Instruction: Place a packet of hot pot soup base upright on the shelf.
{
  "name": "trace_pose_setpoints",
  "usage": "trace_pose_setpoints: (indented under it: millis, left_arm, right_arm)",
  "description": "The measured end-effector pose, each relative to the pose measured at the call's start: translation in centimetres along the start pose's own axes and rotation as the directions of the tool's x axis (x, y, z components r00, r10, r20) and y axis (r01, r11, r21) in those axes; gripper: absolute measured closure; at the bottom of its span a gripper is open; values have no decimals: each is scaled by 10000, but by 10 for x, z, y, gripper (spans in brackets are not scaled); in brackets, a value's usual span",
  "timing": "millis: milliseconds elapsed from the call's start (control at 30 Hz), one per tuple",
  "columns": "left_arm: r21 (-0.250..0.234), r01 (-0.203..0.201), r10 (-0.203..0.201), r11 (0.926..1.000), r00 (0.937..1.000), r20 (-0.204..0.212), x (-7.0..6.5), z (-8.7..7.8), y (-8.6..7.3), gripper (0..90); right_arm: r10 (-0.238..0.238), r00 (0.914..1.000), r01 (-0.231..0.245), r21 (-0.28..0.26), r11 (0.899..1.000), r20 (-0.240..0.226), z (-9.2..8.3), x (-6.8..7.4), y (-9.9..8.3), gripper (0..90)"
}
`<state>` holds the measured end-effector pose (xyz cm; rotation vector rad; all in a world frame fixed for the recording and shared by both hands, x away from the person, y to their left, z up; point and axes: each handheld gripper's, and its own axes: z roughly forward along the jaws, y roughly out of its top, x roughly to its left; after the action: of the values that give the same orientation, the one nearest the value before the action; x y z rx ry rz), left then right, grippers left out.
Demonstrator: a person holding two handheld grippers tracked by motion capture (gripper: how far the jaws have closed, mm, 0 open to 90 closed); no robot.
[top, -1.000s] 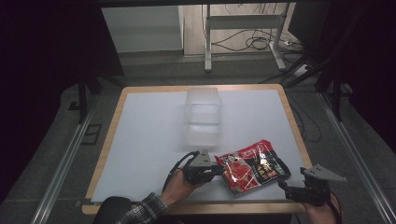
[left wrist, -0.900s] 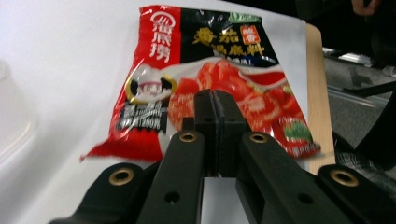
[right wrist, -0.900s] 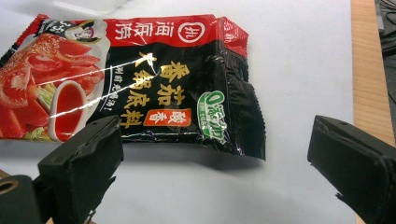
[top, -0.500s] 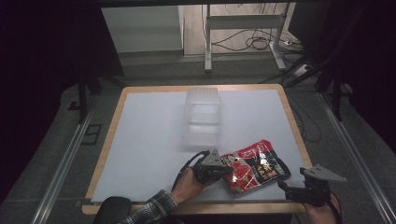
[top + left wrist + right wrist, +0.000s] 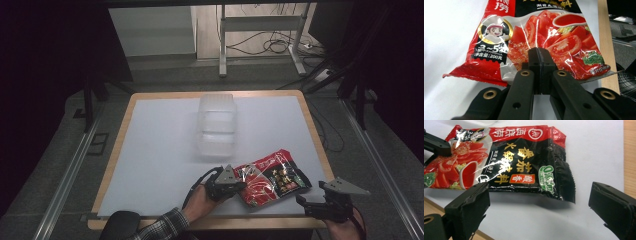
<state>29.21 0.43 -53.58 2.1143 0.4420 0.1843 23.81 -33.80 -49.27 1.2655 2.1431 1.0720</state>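
On the bench point(image 5: 150, 150), the left gripper point(image 5: 539, 53) pinches its fingers closed on the red sauce packet point(image 5: 270, 176) at its near edge; the right gripper point(image 5: 539, 205) waits spread wide nearby. Lifting toward the clear container point(image 5: 216, 125) likely follows.

dark room, grey floor point(image 5: 165, 75), metal frame legs point(image 5: 222, 45), floor cables point(image 5: 272, 45)

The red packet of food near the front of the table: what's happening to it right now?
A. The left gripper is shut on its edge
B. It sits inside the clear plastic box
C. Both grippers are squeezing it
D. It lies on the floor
A: in the left gripper view the left gripper has its jaws pressed together on the edge of the red packet, while the right gripper gapes open, short of it.
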Motion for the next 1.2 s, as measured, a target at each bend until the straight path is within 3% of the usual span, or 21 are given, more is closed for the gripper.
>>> trace_pose_setpoints:
  millis: [467, 800, 967, 1000, 1200]
  left_arm:
    - [150, -204, 207, 9997, 9996, -199, -5, -4, -6, 900]
    - [410, -368, 376, 9985, 9991, -177, -4, -7, -8, 900]
    - [464, -335, 342, 9984, 9993, -146, -4, -7, -9, 900]
    - [478, -308, 315, 9984, 9994, -145, -4, -7, -9, 900]
    - [462, -159, 164, 9988, 9998, -101, -5, -7, -10, 900]
  right_arm:
    - [-91, 9998, 90, -36, 10000, -199, -4, 8, 5, 19]
    - [-334, 9974, 304, -482, 9984, -638, -6, 22, 15, 11]
    - [-484, 9933, 423, -592, 9973, -1048, -2, 30, 25, 21]
    - [-352, 9904, 271, -619, 9977, -1335, 1, 33, 31, 25]
    - [-77, 9804, -84, -809, 9967, -1968, 6, 41, 44, 26]
